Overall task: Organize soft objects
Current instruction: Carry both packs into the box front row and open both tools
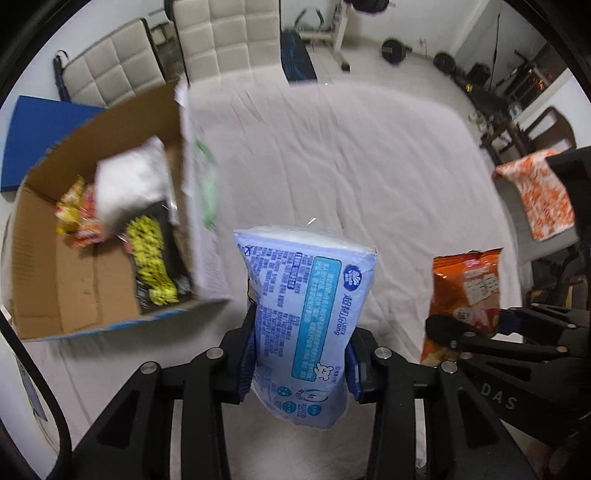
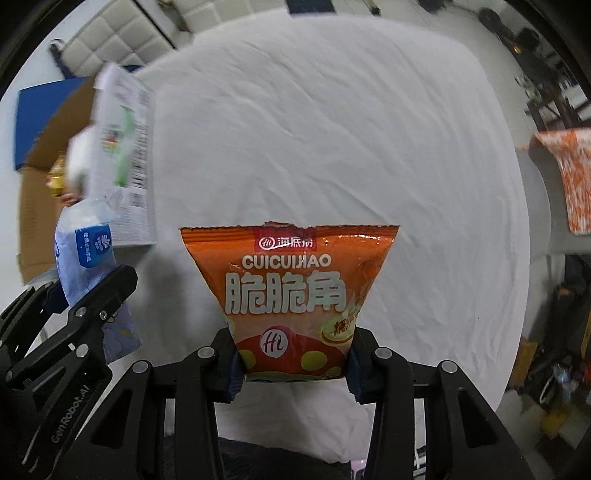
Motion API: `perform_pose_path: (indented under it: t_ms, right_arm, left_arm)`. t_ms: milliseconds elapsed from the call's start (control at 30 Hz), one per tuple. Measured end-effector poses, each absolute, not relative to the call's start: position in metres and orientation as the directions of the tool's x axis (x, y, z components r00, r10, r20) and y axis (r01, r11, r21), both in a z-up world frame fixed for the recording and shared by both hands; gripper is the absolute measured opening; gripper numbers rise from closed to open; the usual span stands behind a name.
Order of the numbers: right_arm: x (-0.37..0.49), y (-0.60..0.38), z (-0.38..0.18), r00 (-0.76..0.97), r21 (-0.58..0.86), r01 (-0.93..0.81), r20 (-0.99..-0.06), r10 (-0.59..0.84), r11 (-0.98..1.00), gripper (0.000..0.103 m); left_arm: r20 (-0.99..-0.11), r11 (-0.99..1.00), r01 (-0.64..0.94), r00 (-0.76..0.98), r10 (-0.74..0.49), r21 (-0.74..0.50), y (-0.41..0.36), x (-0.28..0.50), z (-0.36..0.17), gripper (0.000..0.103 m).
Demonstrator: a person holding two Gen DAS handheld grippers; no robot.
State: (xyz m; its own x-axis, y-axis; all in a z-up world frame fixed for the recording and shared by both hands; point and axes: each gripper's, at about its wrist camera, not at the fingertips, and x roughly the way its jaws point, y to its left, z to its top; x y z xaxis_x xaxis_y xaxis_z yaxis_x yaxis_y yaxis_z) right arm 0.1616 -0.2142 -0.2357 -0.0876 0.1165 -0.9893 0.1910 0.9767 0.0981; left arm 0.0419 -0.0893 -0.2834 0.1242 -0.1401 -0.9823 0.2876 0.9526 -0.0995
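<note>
My left gripper (image 1: 299, 363) is shut on a light blue tissue pack (image 1: 306, 317), held upright above the white-covered table (image 1: 332, 155). My right gripper (image 2: 293, 363) is shut on an orange snack bag (image 2: 291, 291), also upright above the table. In the left wrist view the snack bag (image 1: 465, 295) and right gripper show at the right. In the right wrist view the tissue pack (image 2: 88, 258) shows at the left. An open cardboard box (image 1: 55, 280) stands at the left, holding a white pack (image 1: 129, 184), yellow and red snack packs (image 1: 77, 210) and a black-yellow pack (image 1: 151, 258).
Padded beige chairs (image 1: 221, 33) stand behind the table. A blue mat (image 1: 40, 136) lies behind the box. An orange-white cloth (image 1: 539, 192) hangs over something at the right. Weights and gym gear (image 1: 395, 48) are on the floor beyond.
</note>
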Motion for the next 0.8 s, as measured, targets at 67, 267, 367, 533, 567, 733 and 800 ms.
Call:
perform_pose_path:
  t_ms: [67, 267, 367, 533, 567, 733, 800]
  right_arm:
    - [0.172, -0.2, -0.216, -0.054, 0.125, 0.167, -0.989, 0.136, 0.978, 0.045]
    - [0.198, -0.15, -0.17, 0.019, 0.21, 0.085, -0.978, 0.209, 0.974, 0.045]
    - [0.213, -0.11, -0.15, 0.042, 0.244, 0.016, -0.969, 0.244, 0.97, 0.045]
    - [0.225, -0.05, -0.141, 0.049, 0.267, -0.069, -0.962, 0.27, 0.961, 0.045]
    - [0.228, -0.036, -0.139, 0.047, 0.269, -0.09, -0.96, 0.274, 0.959, 0.045]
    - [0.236, 0.011, -0.138, 0.045, 0.264, -0.152, -0.961, 0.274, 0.952, 0.045]
    - [0.237, 0.027, -0.139, 0.037, 0.265, -0.167, -0.961, 0.275, 0.95, 0.045]
  left_arm:
    - [-0.975, 0.954, 0.278, 0.158, -0.158, -0.11, -0.074, 0.041, -0.262, 0.036]
    - [-0.954, 0.971, 0.194, 0.235, -0.187, -0.142, -0.017, 0.074, -0.214, 0.036]
    - [-0.947, 0.979, 0.149, 0.271, -0.173, -0.136, 0.018, 0.117, -0.202, 0.036]
    - [-0.94, 0.994, 0.056, 0.322, -0.112, -0.099, 0.074, 0.155, -0.175, 0.036]
    - [-0.94, 0.995, 0.042, 0.324, -0.103, -0.095, 0.082, 0.159, -0.175, 0.036]
    - [-0.944, 0.998, -0.028, 0.329, -0.039, -0.051, 0.134, 0.171, -0.18, 0.036]
    - [-0.944, 0.998, -0.049, 0.33, -0.02, -0.038, 0.147, 0.174, -0.183, 0.036]
